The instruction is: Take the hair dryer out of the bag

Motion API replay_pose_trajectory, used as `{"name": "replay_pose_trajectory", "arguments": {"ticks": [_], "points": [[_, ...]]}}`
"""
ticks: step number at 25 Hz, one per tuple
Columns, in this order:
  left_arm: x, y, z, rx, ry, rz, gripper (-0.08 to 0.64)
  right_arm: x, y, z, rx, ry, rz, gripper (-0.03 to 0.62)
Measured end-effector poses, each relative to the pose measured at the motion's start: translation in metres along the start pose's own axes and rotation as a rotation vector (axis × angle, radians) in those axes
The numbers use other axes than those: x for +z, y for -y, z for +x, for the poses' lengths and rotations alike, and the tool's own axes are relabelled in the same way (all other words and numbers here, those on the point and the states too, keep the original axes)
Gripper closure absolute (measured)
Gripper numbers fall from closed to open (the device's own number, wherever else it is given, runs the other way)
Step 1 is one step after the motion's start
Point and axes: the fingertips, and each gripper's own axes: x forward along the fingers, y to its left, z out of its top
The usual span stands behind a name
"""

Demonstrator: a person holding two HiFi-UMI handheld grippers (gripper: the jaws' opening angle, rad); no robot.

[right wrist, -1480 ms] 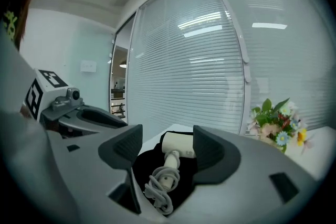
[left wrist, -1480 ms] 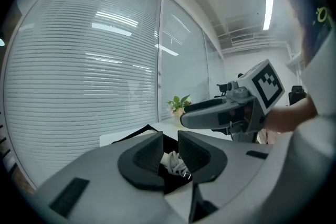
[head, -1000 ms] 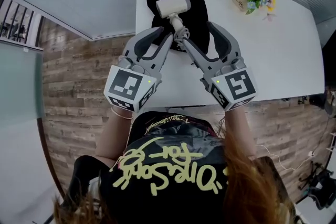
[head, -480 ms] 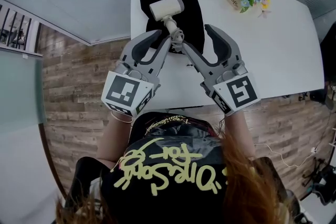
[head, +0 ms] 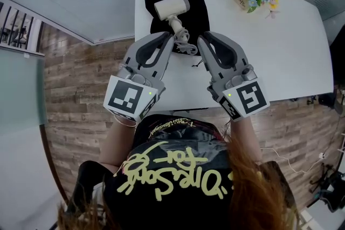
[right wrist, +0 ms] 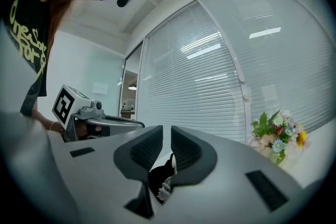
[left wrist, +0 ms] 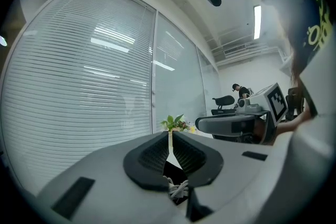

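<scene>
**Right Jaws Swing In Beside the Cord**

Wide a second ago, the right gripper (head: 201, 36) has just been closing to a thin slit. The left gripper (head: 171, 37) has likewise just closed, pad to pad. Neither plainly pinches anything, but the coiled cord (head: 186, 49) lies between them and is probably their target. Beyond, the hair dryer (head: 171, 7) lies fully exposed atop the black bag (head: 199, 8) on the table (head: 280, 51). Yellow script on the shirt (head: 178, 169) seems to read "One Song for". Lettering on the flower pot (head: 243, 2) is too small to read.

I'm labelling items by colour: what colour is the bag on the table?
The bag is plain black, clearest in the head view.
</scene>
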Motion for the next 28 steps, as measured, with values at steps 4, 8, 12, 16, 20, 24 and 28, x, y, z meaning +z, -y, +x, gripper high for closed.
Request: {"name": "replay_pose_trajectory", "arguments": {"ticks": [4,8,12,16,20,24,28], "points": [[0.0,0.003,0.0,-0.003,0.002,0.002,0.558,-0.001,-0.003,-0.001,0.008,-0.002,-0.008,0.54],[0.004,0.006,0.0,-0.012,0.016,0.005,0.566,0.003,-0.004,-0.004,0.009,0.016,-0.032,0.56],[0.005,0.008,-0.002,-0.013,0.02,0.004,0.568,0.005,-0.005,-0.006,0.005,0.026,-0.042,0.56],[0.003,0.011,-0.002,-0.019,0.012,0.004,0.568,0.005,-0.006,-0.008,0.004,0.029,-0.054,0.563],[0.002,0.012,-0.002,-0.023,-0.004,0.0,0.568,0.005,-0.005,-0.008,-0.006,0.031,-0.064,0.578],[0.005,0.01,-0.003,-0.023,0.018,0.013,0.568,0.007,-0.004,-0.009,-0.017,0.03,-0.069,0.588],[0.004,0.011,-0.003,-0.027,0.013,0.013,0.568,0.008,-0.007,-0.007,-0.012,0.033,-0.084,0.589]]}}
